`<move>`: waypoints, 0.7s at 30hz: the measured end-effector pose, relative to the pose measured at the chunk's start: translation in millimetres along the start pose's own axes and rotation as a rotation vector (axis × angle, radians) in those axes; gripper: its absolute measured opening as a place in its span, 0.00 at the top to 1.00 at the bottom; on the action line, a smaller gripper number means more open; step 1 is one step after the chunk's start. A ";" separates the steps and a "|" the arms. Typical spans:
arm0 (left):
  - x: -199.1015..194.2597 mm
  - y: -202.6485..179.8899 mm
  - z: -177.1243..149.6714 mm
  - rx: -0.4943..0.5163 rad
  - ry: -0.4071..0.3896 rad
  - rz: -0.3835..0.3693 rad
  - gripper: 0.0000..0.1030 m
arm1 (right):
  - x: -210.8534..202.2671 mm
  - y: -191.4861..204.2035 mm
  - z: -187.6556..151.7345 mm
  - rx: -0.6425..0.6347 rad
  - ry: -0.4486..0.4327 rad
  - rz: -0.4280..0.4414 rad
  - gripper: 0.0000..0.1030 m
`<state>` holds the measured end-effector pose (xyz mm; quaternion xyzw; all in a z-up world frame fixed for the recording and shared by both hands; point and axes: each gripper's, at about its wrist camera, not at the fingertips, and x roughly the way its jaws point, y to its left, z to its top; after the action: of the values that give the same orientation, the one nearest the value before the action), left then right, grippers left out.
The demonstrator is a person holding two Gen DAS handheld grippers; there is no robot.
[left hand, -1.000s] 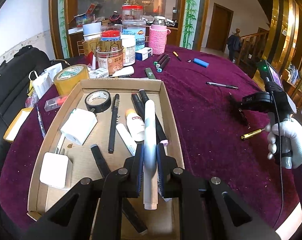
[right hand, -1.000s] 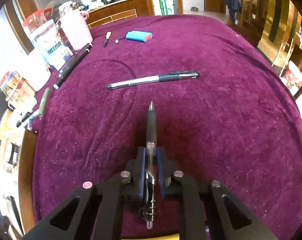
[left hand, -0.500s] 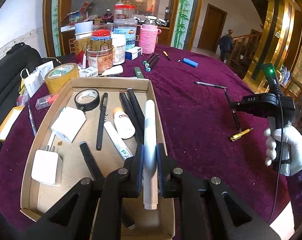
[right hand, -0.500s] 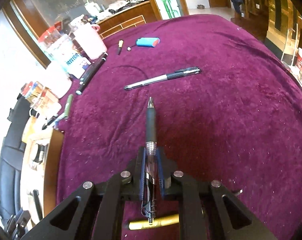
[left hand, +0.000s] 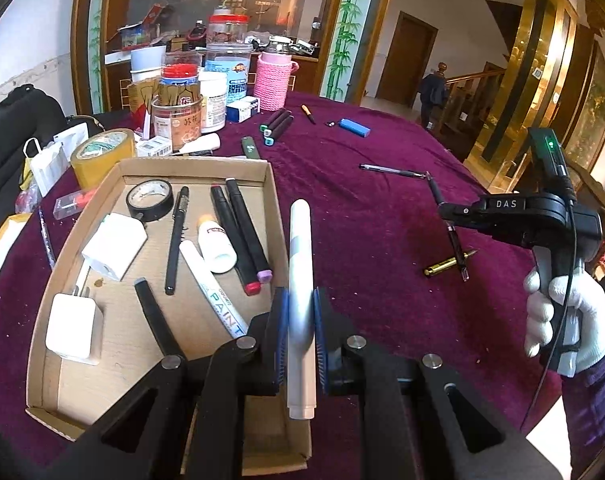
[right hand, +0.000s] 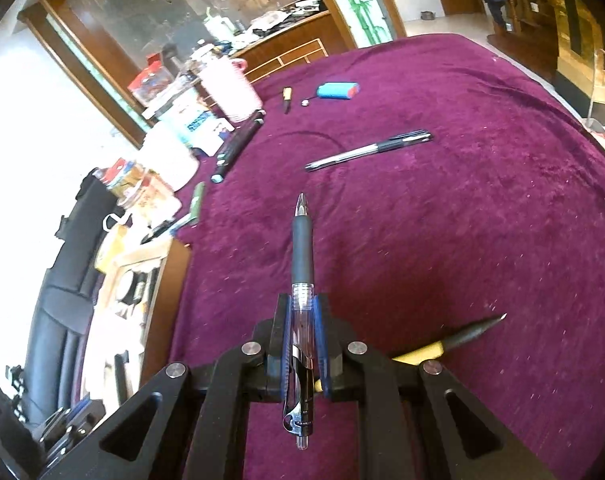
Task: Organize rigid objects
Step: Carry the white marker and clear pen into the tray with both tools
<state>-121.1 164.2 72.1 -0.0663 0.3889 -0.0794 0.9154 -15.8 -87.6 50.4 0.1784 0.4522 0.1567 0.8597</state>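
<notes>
so over the last second the left tongs (left hand: pixel 301 322) have slid sideways: the white marker (left hand: pixel 301 280) they're pinching was over the middle of the cardboard tray (left hand: pixel 271 184) and now hangs right above the tray's right wall, half in, half out. Meanwhile the right tongs (right hand: pixel 302 334) have lifted and swung toward the tray, clamped on a black-grip pen (right hand: pixel 302 264), and the gold pen (right hand: pixel 454 340) has come into view on the cloth just under them. Reads to me like both items are headed for the tray, neither dropped yet

Stuff still loose on the purple tabletop: a clear pen (right hand: pixel 368 148) mid-cloth, a blue lighter (left hand: pixel 354 127) and the dark markers (left hand: pixel 276 126) toward the far edge, jars and a tape roll (left hand: pixel 102 154) at the far-left corner

Tray's already crowded on its right side with two black markers (left hand: pixel 240 232) and a paint pen (left hand: pixel 212 284), so the free strip there looks narrow, though the fisheye probably squashes it
</notes>
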 end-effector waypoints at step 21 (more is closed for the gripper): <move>-38.7 45.3 -26.9 -0.105 -0.026 0.038 0.88 | -1.2 69.9 -43.4 -0.073 0.081 0.203 0.88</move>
<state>-162.8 214.5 72.4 -0.1077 0.3820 -0.0406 0.9170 -60.3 -19.0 59.8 0.1854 0.4600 0.2666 0.8264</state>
